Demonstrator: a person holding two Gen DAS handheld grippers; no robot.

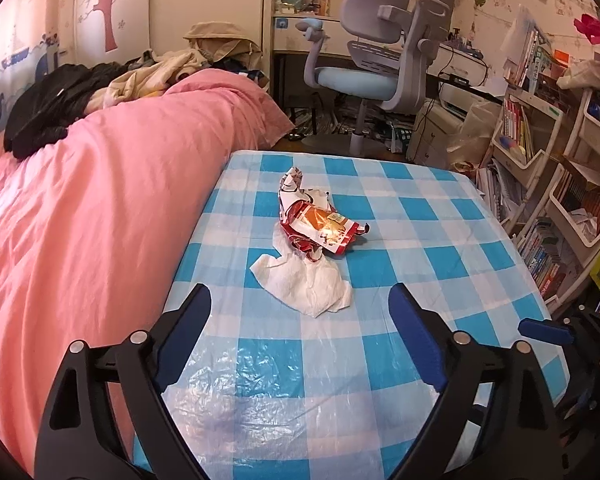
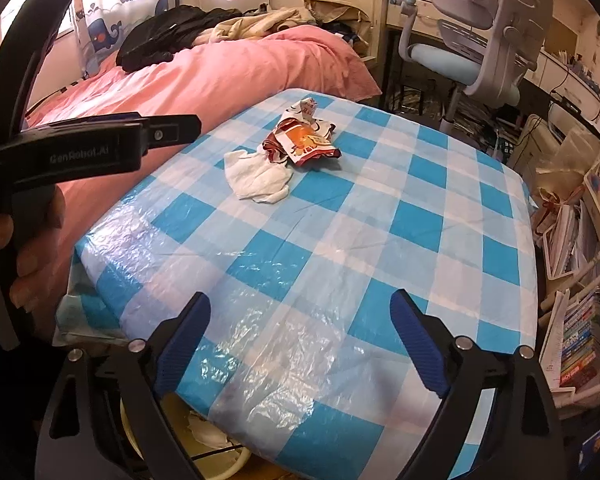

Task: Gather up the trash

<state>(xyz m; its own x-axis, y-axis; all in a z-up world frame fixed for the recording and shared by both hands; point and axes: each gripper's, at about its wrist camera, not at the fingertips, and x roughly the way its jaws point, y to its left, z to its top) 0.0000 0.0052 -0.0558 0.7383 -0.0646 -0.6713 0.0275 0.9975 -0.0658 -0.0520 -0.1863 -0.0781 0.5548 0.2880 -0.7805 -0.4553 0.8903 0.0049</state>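
Note:
A small heap of trash lies on the blue-and-white checked table [image 1: 420, 240]: a crumpled white tissue [image 1: 304, 284], a red and orange snack wrapper [image 1: 320, 230] on top of it, and a white printed wrapper [image 1: 294, 184] behind. My left gripper [image 1: 300, 292] hangs open just short of the tissue, nothing between its fingers. From the right wrist view the same tissue [image 2: 260, 178] and snack wrapper [image 2: 306, 142] lie far across the table. My right gripper [image 2: 300, 299] is open and empty over the near table edge. A hand holds the left gripper's body [image 2: 92, 148] at the left.
A pink bed [image 1: 100, 200] with piled clothes borders the table's left side. A grey-blue desk chair [image 1: 380, 60] stands beyond it, and crowded bookshelves [image 1: 540, 200] line the right. Under the near table edge a pale round bin [image 2: 236, 462] holds white paper.

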